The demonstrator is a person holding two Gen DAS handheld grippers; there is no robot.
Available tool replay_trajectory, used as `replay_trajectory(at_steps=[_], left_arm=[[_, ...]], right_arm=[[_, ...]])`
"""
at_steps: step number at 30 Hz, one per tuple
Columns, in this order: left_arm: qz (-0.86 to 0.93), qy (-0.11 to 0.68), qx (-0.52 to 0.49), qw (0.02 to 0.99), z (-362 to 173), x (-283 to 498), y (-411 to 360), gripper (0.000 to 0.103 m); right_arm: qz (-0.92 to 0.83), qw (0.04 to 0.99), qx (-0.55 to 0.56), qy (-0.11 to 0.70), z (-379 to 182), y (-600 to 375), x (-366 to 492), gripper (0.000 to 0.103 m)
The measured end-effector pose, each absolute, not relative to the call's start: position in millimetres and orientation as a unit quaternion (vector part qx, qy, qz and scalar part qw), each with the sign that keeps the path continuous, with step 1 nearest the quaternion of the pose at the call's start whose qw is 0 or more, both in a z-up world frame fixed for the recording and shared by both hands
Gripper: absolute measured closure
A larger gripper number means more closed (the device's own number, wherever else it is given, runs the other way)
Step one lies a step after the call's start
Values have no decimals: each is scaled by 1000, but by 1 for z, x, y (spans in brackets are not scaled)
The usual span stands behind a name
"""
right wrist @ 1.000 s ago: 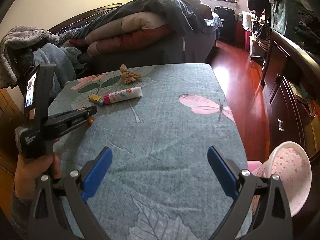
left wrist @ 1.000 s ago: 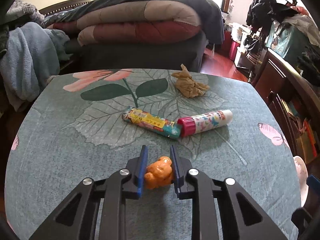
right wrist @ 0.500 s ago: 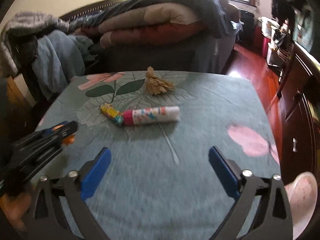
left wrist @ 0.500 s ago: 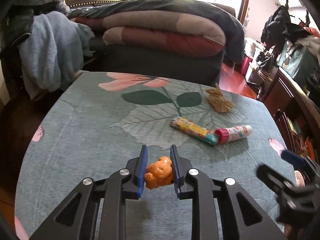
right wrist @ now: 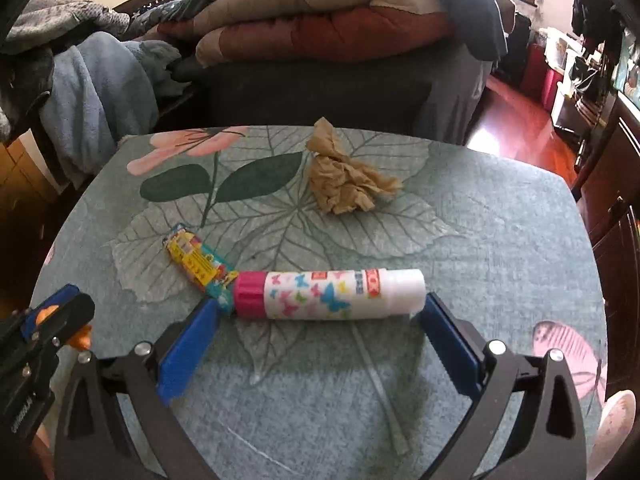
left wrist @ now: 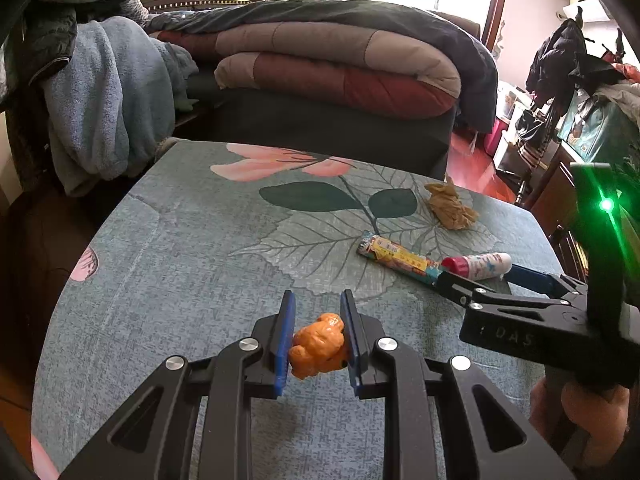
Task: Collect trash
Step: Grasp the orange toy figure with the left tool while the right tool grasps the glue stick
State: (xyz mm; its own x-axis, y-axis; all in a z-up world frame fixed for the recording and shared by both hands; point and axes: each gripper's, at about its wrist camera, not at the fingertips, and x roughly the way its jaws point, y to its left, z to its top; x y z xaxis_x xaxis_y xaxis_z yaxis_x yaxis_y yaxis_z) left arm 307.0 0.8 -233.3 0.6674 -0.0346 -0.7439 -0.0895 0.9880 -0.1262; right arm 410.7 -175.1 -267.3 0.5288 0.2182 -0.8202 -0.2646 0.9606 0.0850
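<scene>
My left gripper [left wrist: 317,320] is shut on a crumpled orange scrap [left wrist: 319,346] and holds it above the table. My right gripper [right wrist: 320,312] is open, its blue pads on either side of a white tube with a pink cap and butterfly print [right wrist: 330,294]; it also shows in the left wrist view [left wrist: 478,266]. A colourful candy wrapper [right wrist: 198,264] lies touching the tube's cap end. A crumpled brown paper [right wrist: 346,184] lies farther back. The left gripper shows at the left edge of the right wrist view [right wrist: 52,320].
The table wears a teal cloth with leaf and flower print [right wrist: 480,220]. A bed piled with folded quilts [left wrist: 340,68] stands behind it. Blue towels [left wrist: 104,100] hang at the left. A pink and white bin [right wrist: 616,432] sits at the lower right. Dark furniture stands at the right.
My right gripper has moved forward and left over the table until its open fingers flank the tube. My left gripper has drawn back and left, still holding the orange scrap.
</scene>
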Motion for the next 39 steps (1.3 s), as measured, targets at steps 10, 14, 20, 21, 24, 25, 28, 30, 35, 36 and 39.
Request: replay_trajectory(at_steps=[10,14,20,21,24,25,28,30,35,36,39], left_arm=[[18,409,-73,909,-231,301,-3,80],[19,407,-74,910,-228,297,-5,80],[20,402,-73,913,-224,294,-5,80],[20,401,-73,913,-223,294,-4,80],[23,399,-74,914,-223,293,-1,80],[24,398,-76,914,-223,293,1,80],[28,399,-79,913,-224,294,7,80],[30,400,-81,912,-225,293,10,80],[32,399,-85,913,-224,289,15,80],[31,399,-86,913,-224,287,15,80],[29,398,-87,913,-221,284,12,80]], right_arm=[[150,875,-34,459,-260,-183,387,65],[150,878,-32,454,-255,-188,378,61],[148,888,-4,435,-245,-179,388,3],[145,888,0,436,-245,-175,392,3],[126,887,4,445,-250,-159,406,3],[118,886,0,448,-253,-154,410,3],[100,890,-10,444,-256,-145,413,14],[98,891,-9,443,-256,-144,410,15],[111,889,3,444,-253,-156,396,15],[112,889,5,444,-252,-159,392,15],[116,889,8,443,-247,-169,376,15]])
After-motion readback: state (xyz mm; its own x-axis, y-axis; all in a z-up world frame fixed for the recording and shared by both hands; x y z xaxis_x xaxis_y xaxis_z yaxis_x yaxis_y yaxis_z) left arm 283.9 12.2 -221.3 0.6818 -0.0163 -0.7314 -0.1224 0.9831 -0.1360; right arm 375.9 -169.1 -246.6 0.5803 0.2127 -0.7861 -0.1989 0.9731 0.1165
